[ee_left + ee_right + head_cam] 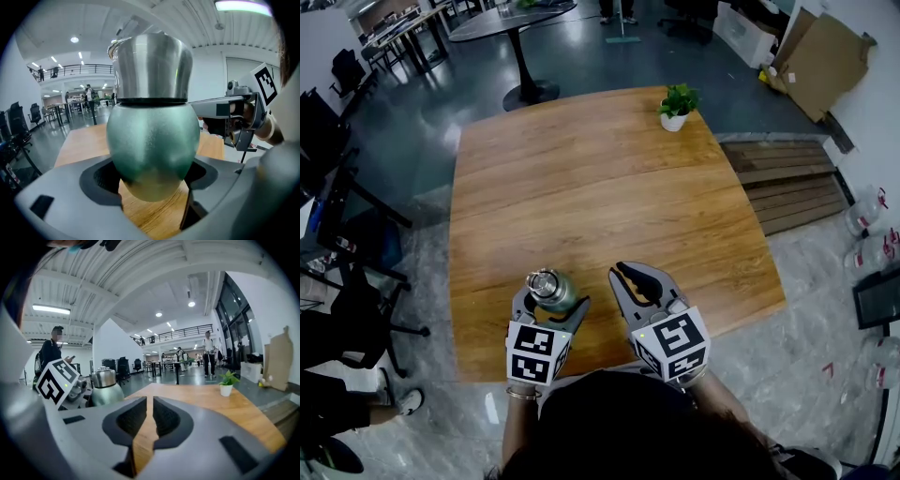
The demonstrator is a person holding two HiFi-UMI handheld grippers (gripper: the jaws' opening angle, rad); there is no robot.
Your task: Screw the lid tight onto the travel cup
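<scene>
A green travel cup (560,298) with a steel lid (544,281) stands upright near the front edge of the wooden table (600,187). My left gripper (551,300) is shut on the cup's body, one pad on each side. In the left gripper view the cup (152,145) fills the middle and the lid (152,65) sits on top, above the jaws of the left gripper (152,185). My right gripper (623,273) hovers just right of the cup, shut, with nothing between its jaws. In the right gripper view the right gripper (149,416) points across the table, with the cup (105,392) to its left.
A small potted plant (677,105) stands at the table's far right corner. Office chairs (337,234) crowd the floor on the left, a round dark table (511,19) lies beyond, and wooden pallets (787,183) lie to the right.
</scene>
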